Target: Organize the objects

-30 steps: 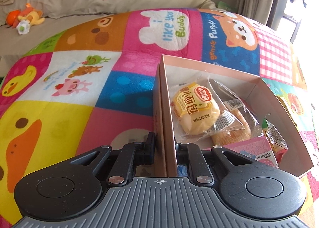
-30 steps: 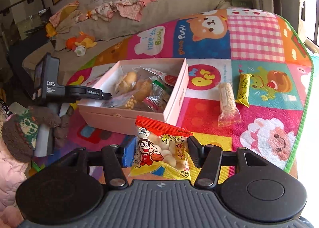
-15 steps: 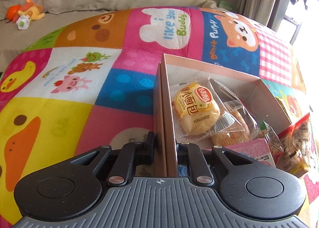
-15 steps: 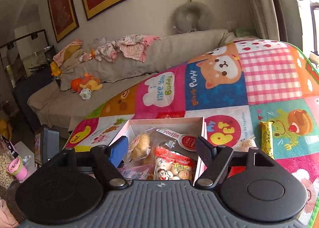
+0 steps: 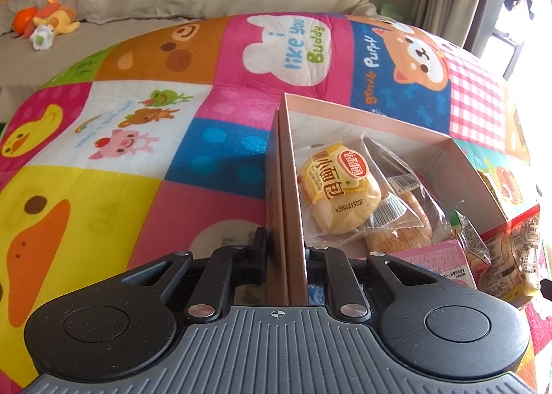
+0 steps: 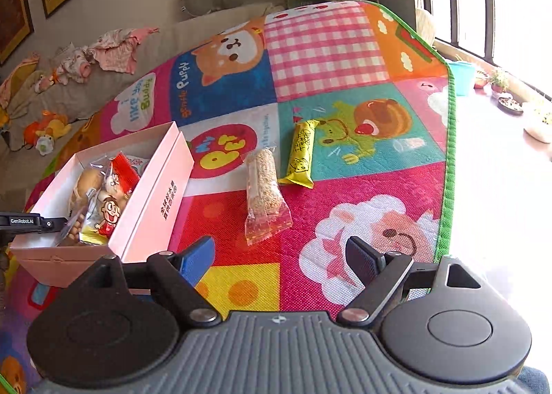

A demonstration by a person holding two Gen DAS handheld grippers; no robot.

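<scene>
Mat (image 6: 345, 214): R claw (image 6: 279, 256) wide, empty.

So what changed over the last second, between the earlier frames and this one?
The right gripper carried the red snack bag into the pink box, let it go, then pulled back open and empty toward the mat. The left gripper stayed clamped on the box wall. The clear snack pack and yellow bar did not move.
</scene>
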